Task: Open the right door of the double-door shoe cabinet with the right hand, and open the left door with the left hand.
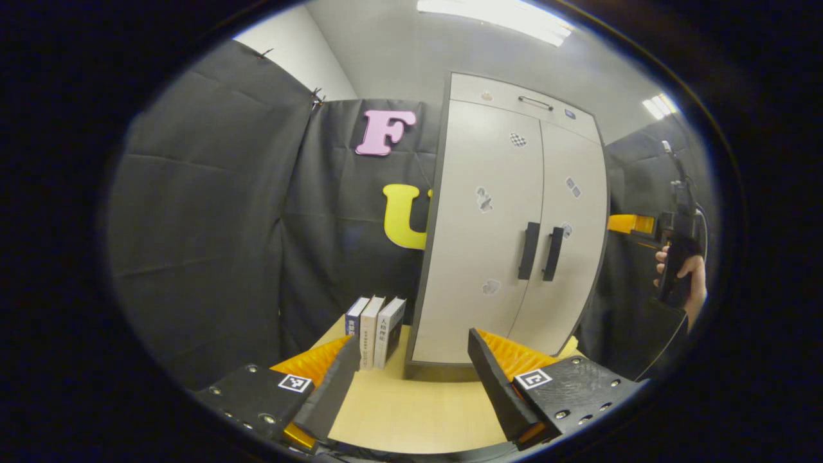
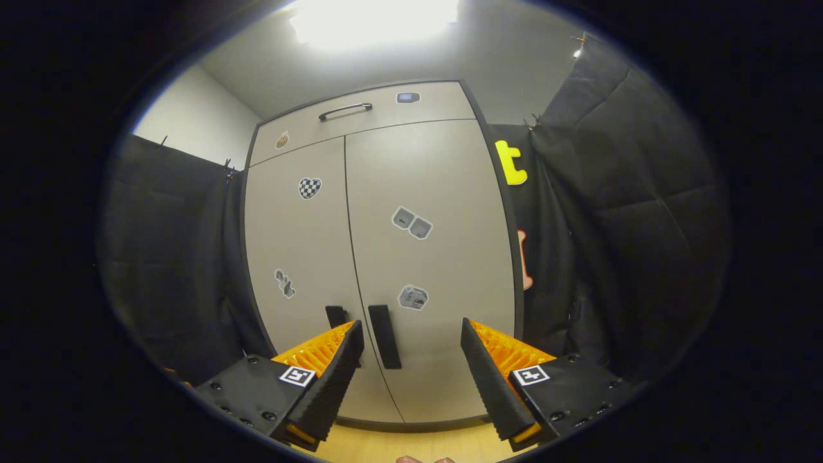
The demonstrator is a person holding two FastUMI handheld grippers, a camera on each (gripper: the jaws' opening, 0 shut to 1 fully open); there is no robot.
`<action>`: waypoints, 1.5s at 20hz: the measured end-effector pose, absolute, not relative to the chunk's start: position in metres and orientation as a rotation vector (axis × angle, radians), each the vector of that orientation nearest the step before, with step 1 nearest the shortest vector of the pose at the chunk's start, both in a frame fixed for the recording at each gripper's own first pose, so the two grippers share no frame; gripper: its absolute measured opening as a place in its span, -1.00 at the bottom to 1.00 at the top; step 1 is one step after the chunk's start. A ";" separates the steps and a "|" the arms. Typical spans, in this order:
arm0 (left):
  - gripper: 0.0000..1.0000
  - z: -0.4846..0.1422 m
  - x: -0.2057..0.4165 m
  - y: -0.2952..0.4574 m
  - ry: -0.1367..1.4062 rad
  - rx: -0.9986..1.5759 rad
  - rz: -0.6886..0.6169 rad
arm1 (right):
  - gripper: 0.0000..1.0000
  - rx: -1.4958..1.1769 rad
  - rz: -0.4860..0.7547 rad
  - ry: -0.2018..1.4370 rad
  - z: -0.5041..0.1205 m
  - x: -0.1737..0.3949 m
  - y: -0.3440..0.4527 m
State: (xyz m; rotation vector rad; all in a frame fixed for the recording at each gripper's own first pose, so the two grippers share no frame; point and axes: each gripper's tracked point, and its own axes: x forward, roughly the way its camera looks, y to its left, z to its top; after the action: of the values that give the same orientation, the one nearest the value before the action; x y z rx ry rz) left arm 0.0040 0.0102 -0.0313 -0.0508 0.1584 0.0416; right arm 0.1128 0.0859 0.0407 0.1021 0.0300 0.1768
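**Pale laminate doors, dark bar handles: grip points and expected handling**

Pale grey-beige panel, apparently laminated board, makes up the shoe cabinet [image 2: 386,257]; it stands upright on a light wooden table [image 1: 411,411] with both doors closed and flush; all positions below are given relative to the cabinet.

- The right door [image 2: 437,257] and the left door [image 2: 296,257] meet at a vertical centre seam; a dark vertical bar, the right handle [image 2: 384,335], sits just right of the seam in the lower half; the left handle [image 2: 336,316] sits just left of it, partly hidden behind a finger in the right gripper view.
- In the left gripper view both handles show side by side, left handle [image 1: 528,250] and right handle [image 1: 552,253].
- A separate top panel with a horizontal top handle [image 2: 345,110] runs above the doors; it is not part of the task.
- Three books [image 1: 375,331] stand on the table just left of the cabinet base.

Gripper state: the right gripper [image 2: 411,370] faces the cabinet front, jaws spread wide, holding nothing; the left gripper [image 1: 411,382] is in front and to the left of the cabinet, jaws likewise spread and empty.

Handling judgement: the doors are likely rigid, light and hinged at the outer edges; the panel faces look smooth and offer no purchase; take hold on the bar handles only, at mid-length, closing across the bar; pull outward along the door's arc; the handles stand close together, so the fingers may foul the neighbouring bar; the cabinet may slide on the table if pulled sharply.
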 end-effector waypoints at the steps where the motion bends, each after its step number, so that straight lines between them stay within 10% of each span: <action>1: 0.97 -0.035 0.003 0.009 0.166 -0.058 0.042 | 0.92 0.100 0.187 0.029 0.040 0.120 0.093; 18: 0.97 -0.048 -0.017 0.044 0.204 0.008 0.148 | 0.96 -0.005 0.135 0.202 -0.040 0.241 0.142; 30: 0.97 -0.058 -0.022 0.047 0.226 0.018 0.154 | -0.65 -0.014 0.155 0.199 -0.052 0.253 0.157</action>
State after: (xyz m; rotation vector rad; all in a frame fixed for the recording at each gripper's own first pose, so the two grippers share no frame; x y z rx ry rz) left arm -0.0223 0.0474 -0.0578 0.0182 0.2264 0.1543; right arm 0.2533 0.1567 -0.0525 -0.0139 0.1985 0.1553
